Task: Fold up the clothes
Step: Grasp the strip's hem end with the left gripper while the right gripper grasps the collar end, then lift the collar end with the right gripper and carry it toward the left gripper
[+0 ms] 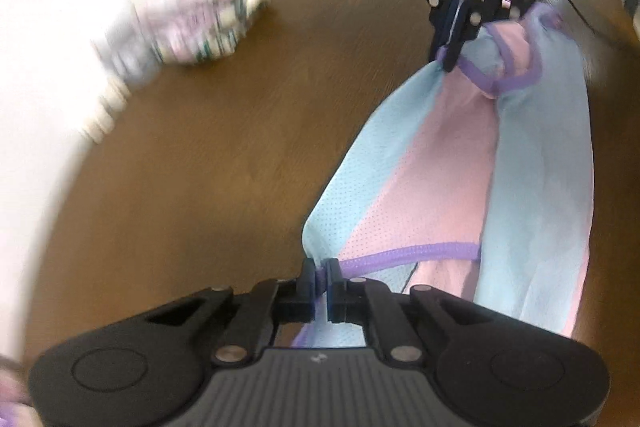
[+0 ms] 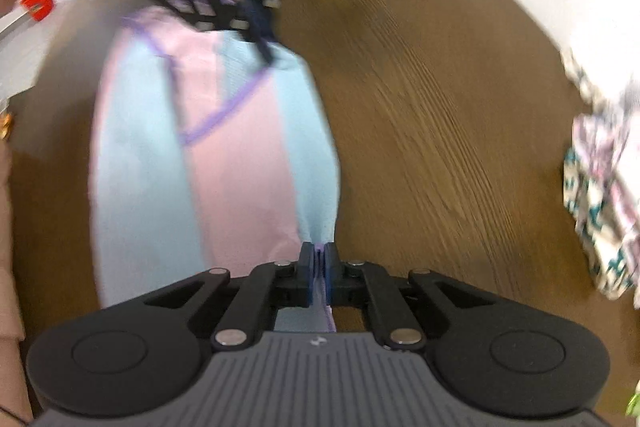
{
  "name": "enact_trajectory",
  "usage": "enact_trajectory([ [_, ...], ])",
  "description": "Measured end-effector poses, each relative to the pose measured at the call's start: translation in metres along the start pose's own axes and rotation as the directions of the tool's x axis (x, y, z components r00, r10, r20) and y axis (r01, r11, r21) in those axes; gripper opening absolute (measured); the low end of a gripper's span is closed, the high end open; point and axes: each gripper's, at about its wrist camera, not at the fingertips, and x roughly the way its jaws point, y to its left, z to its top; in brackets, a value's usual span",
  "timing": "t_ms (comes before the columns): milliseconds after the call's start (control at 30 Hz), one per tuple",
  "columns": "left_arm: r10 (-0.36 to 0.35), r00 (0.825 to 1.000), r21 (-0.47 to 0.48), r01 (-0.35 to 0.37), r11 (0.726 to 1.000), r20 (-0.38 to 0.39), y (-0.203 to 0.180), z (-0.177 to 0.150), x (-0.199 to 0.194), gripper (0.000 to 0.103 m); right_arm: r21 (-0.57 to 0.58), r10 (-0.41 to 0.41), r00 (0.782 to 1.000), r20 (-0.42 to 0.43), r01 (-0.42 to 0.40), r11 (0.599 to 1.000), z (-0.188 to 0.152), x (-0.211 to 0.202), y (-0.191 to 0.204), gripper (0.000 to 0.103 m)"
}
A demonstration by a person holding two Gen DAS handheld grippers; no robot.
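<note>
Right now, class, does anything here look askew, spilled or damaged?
Nothing stands out. The pink and blue mesh garment hangs stretched between the left tongs and right tongs; blurred patterned clothes lie on the wooden table.

Garment (image 1: 460, 163) spans between left gripper (image 1: 320, 269) at 6 o'clock and right gripper (image 1: 454, 27) at 1 o'clock, above bench (image 1: 240, 147); clothes pile (image 1: 200, 23) at 10 o'clock.

A brown wood floor with clothes on it

The wood floor (image 1: 224, 163) is brown with long lines in it. A pile of patterned clothes (image 1: 208, 23) in pink, white and green lies on the floor next to the white wall (image 1: 48, 39). The pile looks blurry. The pink and blue shirt (image 1: 460, 163) hangs over the floor.
</note>
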Motion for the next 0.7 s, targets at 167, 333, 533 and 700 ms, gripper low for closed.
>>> enact_trajectory([
  [167,0.153,0.981,0.122,-0.167,0.978,0.118,-0.083,-0.018,-0.053,0.004,-0.132,-0.05,0.995,0.084,0.061,0.989,-0.021,-0.039,0.07,0.004],
  [333,0.169,0.982,0.172,-0.18,0.969,0.081,-0.152,-0.038,-0.045,0.004,-0.222,-0.107,0.992,0.071,0.121,0.968,-0.039,-0.025,0.123,0.004],
  [533,0.161,0.984,0.123,-0.169,0.978,0.071,-0.174,-0.049,-0.036,0.004,-0.199,-0.129,0.989,0.074,0.141,0.97,-0.05,-0.007,0.143,0.004],
  [700,0.171,0.984,0.096,-0.175,0.98,0.05,-0.177,-0.056,-0.034,0.006,-0.175,-0.127,0.989,0.073,0.138,0.975,-0.051,-0.001,0.15,0.006],
])
